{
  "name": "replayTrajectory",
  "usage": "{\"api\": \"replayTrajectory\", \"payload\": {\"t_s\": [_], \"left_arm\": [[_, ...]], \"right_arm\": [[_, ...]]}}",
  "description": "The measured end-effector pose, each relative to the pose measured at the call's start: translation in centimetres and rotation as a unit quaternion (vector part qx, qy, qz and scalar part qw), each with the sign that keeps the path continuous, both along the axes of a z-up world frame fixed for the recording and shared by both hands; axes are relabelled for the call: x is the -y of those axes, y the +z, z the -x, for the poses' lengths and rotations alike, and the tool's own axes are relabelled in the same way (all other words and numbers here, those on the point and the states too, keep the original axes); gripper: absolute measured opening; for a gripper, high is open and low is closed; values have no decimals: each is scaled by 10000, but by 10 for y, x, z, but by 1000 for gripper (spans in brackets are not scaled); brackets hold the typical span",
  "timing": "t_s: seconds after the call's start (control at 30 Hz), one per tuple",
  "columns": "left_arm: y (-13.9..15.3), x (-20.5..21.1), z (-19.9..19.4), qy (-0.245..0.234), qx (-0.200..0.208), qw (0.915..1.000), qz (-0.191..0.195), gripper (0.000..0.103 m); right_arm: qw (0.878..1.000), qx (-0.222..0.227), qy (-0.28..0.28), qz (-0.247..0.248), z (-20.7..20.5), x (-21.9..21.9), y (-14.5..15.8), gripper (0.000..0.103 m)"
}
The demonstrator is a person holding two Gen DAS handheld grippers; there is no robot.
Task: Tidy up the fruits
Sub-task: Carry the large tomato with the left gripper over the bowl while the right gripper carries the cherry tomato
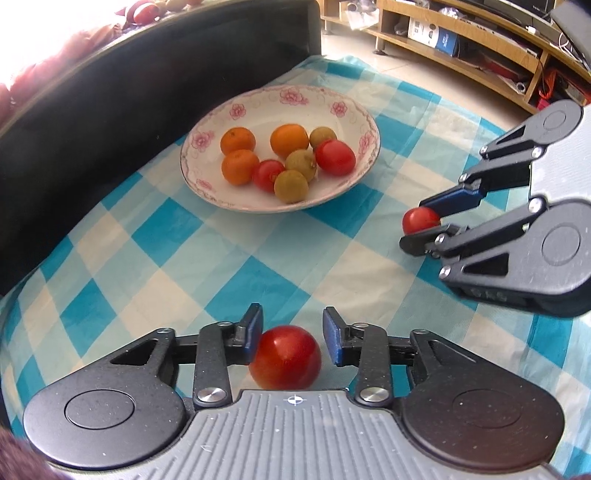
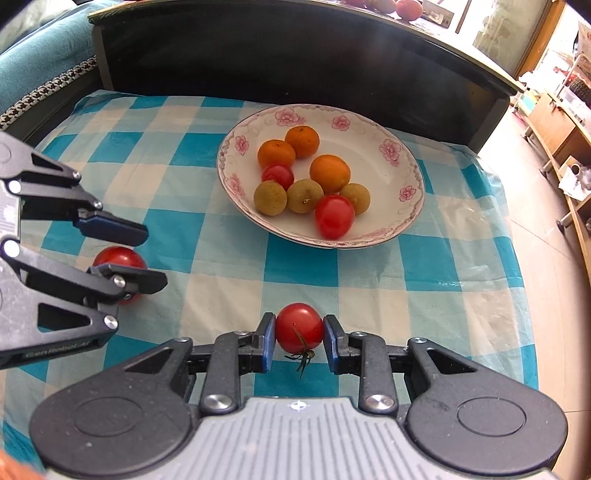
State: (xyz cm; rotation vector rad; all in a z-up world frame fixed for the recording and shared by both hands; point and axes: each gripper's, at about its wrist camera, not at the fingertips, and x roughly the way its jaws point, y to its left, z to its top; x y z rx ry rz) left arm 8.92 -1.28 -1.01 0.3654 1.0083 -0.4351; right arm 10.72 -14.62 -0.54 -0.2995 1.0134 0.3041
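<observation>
Left wrist view — your left gripper (image 1: 292, 332) straddles a tomato (image 1: 285, 357) on the checked cloth (image 1: 207, 258), jaws apart, right pad clear; the plate (image 1: 236, 107) lies far ahead.

Right wrist view — your right gripper (image 2: 300, 341) is clamped on a stemmed tomato (image 2: 299, 328); the plate sits ahead, slightly right.

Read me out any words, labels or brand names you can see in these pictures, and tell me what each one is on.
"GenRobotAI", roughly: embossed on the side of the left gripper body, faint in the right wrist view.
Embossed marking on the right gripper body: too blurred to read.
Print on the blue and white box on the wooden shelf: too small to read.
</observation>
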Motion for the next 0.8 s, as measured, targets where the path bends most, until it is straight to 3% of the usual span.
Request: {"api": "replayTrajectory", "payload": {"t_s": [0.3, 0.8], "left_arm": [[-12, -9, 3, 94, -167, 9998, -43, 52], [-7, -10, 1, 197, -166, 9996, 119, 50]], "right_arm": [[10000, -79, -7, -25, 0, 1, -4, 31], [9996, -207, 150, -108, 5, -3, -4, 31]]}}
